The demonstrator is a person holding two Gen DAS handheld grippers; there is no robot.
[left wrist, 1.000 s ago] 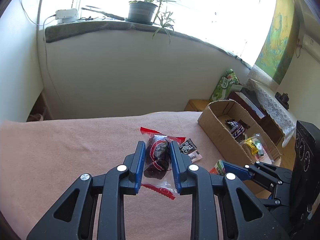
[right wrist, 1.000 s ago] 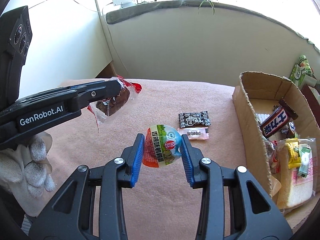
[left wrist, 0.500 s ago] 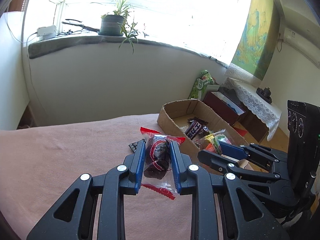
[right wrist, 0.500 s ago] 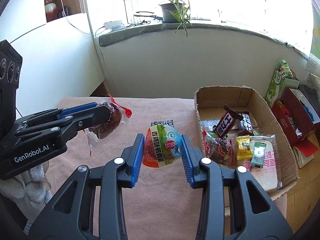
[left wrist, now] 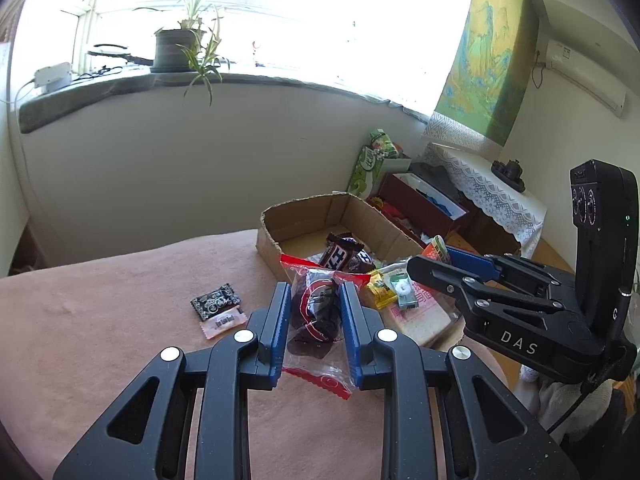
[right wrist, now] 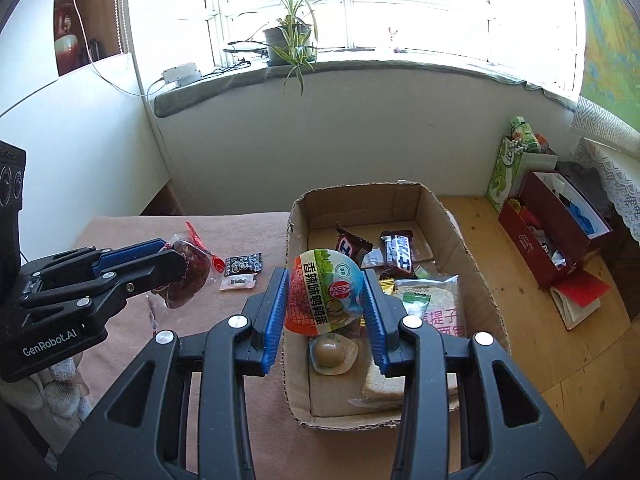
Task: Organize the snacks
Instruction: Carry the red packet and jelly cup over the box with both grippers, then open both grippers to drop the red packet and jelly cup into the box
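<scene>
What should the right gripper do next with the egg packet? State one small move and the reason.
Probably open the right gripper and drop the egg packet: it hangs clamped over the cardboard box, above the snacks already inside.

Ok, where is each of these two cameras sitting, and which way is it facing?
Left wrist: on the left gripper, looking along its fingers past its clear dark-snack packet toward the cardboard box; right gripper at right.
Right wrist: on the right gripper, holding a quail-egg pack above the box; left gripper and a gloved hand at left.
Shared: box, windowsill plant, two small packets on the cloth.
</scene>
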